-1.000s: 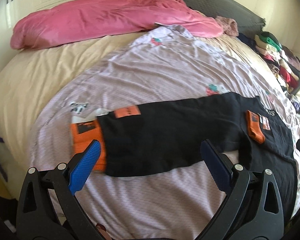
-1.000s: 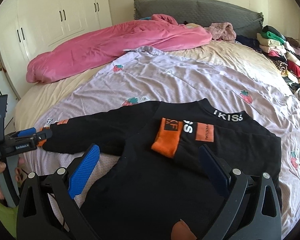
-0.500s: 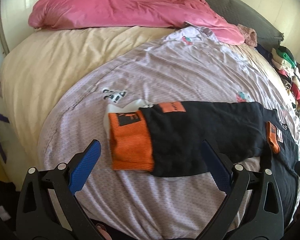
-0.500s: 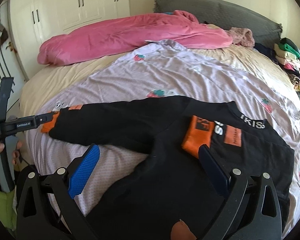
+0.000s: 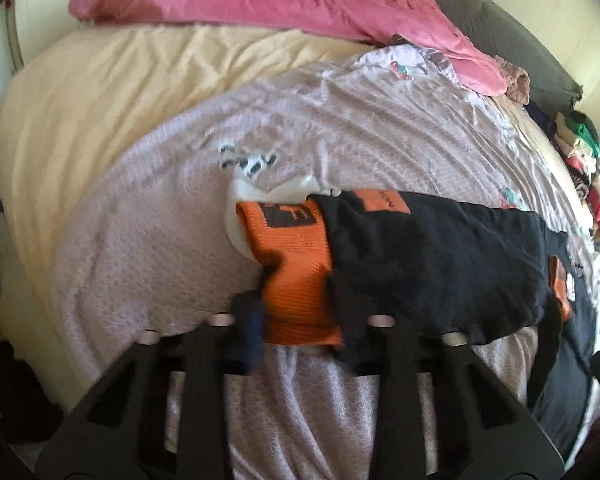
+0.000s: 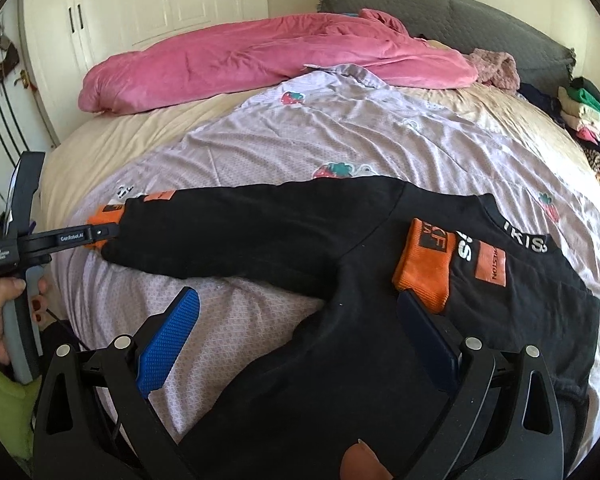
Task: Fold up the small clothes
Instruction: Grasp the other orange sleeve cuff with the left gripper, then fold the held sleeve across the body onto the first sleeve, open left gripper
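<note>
1. Since the earlier frames the left gripper has gone from jaws wide apart above the sleeve to jaws drawn in on the orange cuff of the outstretched sleeve; the right wrist view shows the same gripper pinching that cuff from the side.
2. The black sweatshirt lies spread on the lilac strawberry-print sheet, its body toward 4 o'clock in the right wrist view and its one sleeve stretched flat toward 9 o'clock.
3. The other sleeve is folded across the chest, its orange cuff resting on the black fabric next to an orange patch and white lettering.
4. The right gripper hovers over the sweatshirt's lower body with its jaws wide; nothing is between them but cloth lying below. Its right finger tip sits just beside the folded cuff.
5. A pink duvet lies across the bed at 12 o'clock, in front of the grey headboard.
6. A pile of clothes sits at the bed's edge at 3 o'clock.
7. White wardrobe doors stand at 11 o'clock.
</note>
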### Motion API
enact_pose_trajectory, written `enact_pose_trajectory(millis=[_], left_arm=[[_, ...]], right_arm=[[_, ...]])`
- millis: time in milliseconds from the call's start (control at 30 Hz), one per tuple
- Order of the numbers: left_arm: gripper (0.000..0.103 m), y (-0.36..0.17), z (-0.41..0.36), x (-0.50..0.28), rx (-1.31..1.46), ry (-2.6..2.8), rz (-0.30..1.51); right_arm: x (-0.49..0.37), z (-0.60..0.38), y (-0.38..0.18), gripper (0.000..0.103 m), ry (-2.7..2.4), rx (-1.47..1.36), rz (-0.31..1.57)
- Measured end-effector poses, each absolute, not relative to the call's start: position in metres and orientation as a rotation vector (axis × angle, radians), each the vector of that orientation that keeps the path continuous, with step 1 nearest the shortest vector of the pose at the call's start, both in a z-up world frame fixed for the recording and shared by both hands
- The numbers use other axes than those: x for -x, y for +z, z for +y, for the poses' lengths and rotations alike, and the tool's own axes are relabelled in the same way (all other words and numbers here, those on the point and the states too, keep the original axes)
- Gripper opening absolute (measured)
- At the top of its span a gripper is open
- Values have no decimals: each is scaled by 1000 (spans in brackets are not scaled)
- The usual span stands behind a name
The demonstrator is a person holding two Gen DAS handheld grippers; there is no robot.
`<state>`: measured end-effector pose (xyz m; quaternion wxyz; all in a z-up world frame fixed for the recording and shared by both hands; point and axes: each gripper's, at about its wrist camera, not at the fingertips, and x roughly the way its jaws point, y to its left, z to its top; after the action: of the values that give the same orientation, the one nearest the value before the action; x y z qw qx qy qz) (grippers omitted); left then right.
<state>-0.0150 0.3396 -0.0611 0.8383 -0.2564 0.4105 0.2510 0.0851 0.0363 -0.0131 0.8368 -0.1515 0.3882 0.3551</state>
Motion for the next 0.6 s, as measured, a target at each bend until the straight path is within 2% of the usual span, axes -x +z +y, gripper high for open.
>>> enact_pose_trajectory(millis=[33,400,600], left_arm=[[10,-59,338,14,544,517,860],[9,6,274,-27,434,328,742],[9,16,224,-71,389,210,750]], right_arm=[[-86,34,-13,98,747,314,825],[-107,-40,-4,98,615,188,793],[-123,-91,-2,98,515,108,789]])
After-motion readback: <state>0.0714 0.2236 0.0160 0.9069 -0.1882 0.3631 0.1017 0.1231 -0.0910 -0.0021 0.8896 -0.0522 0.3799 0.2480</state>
